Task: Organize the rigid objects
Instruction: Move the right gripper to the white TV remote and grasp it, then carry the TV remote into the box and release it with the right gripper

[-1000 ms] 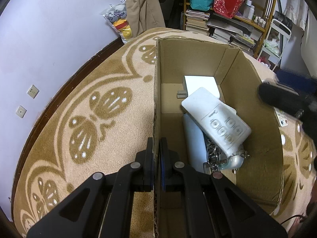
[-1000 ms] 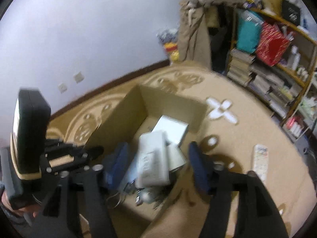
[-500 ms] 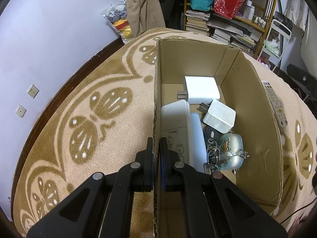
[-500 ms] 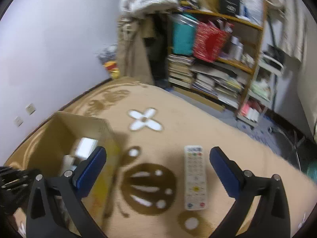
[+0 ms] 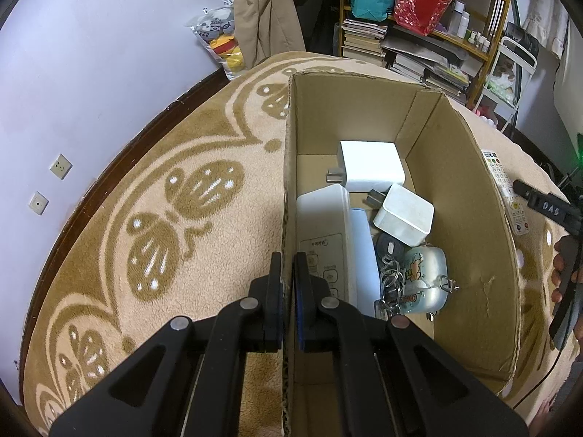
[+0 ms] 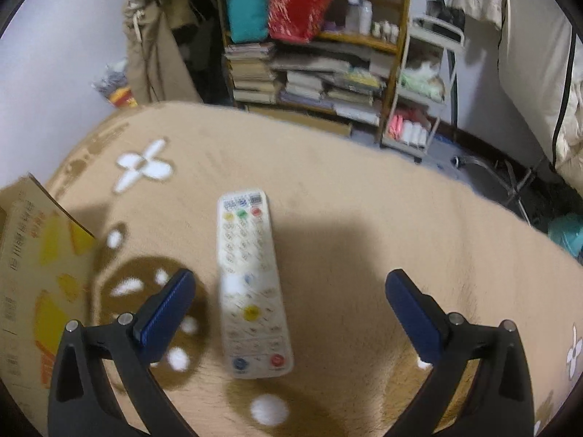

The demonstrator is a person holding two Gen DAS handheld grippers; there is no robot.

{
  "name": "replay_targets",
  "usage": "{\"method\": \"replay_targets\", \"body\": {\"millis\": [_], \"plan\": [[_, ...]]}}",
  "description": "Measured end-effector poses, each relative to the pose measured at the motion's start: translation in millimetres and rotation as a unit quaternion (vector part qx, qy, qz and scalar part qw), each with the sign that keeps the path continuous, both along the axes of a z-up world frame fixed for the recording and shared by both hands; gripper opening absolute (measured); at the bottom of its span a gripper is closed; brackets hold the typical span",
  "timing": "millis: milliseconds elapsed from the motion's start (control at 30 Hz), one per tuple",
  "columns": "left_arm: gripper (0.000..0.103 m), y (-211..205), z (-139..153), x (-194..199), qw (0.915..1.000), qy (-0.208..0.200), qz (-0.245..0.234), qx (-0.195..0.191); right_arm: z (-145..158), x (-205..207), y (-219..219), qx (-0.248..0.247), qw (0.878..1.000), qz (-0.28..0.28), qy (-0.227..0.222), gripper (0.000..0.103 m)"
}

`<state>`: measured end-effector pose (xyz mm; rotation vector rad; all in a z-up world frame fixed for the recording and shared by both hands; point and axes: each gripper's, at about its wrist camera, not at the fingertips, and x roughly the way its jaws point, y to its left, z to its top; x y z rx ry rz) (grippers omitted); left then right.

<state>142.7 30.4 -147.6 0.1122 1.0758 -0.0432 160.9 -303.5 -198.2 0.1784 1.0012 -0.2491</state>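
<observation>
My left gripper (image 5: 288,284) is shut on the left wall of an open cardboard box (image 5: 470,189) on the carpet. Inside lie a white air-conditioner remote (image 5: 322,233), a large white charger (image 5: 371,165), a smaller white charger (image 5: 404,215), a key bunch (image 5: 390,280) and a silver trinket (image 5: 424,276). My right gripper (image 6: 289,298) is open and empty, hovering over a white TV remote (image 6: 251,280) lying on the carpet between its fingers. That remote also shows right of the box in the left wrist view (image 5: 504,191).
A corner of the box (image 6: 32,273) shows at the left of the right wrist view. A shelf with books and bags (image 6: 309,58) and a white trolley (image 6: 419,109) stand beyond the carpet. A wall with sockets (image 5: 60,165) is to the left.
The white air-conditioner remote dropped into the box and settled along its left wall. My right gripper swung from over the box to above the TV remote on the carpet. The left gripper stayed put.
</observation>
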Motion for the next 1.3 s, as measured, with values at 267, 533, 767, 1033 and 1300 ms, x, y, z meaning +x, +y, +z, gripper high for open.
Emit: {"method": "replay_targets", "body": {"millis": [267,533,767,1033,1300], "plan": [[0.005,1,0,0,1.0000,0.000,0.000,0.000,-28,-2,-7,0.021,0.999,-0.007,0.023,0.103],[0.005,1,0,0,1.0000,0.000,0.000,0.000,-22,8,4,0.009,1.000,0.007,0.001,0.103],[0.005,1,0,0,1.0000,0.000,0.002,-0.003,-33,9,6,0.008,1.000,0.016,0.012,0.073],[0.005,1,0,0,1.0000,0.000,0.002,-0.003,-25,6,17,-0.014,0.999,0.030,0.012,0.045],[0.005,1,0,0,1.0000,0.000,0.002,-0.003,6,-3,18,0.019,0.999,0.040,-0.032,0.044]]}}
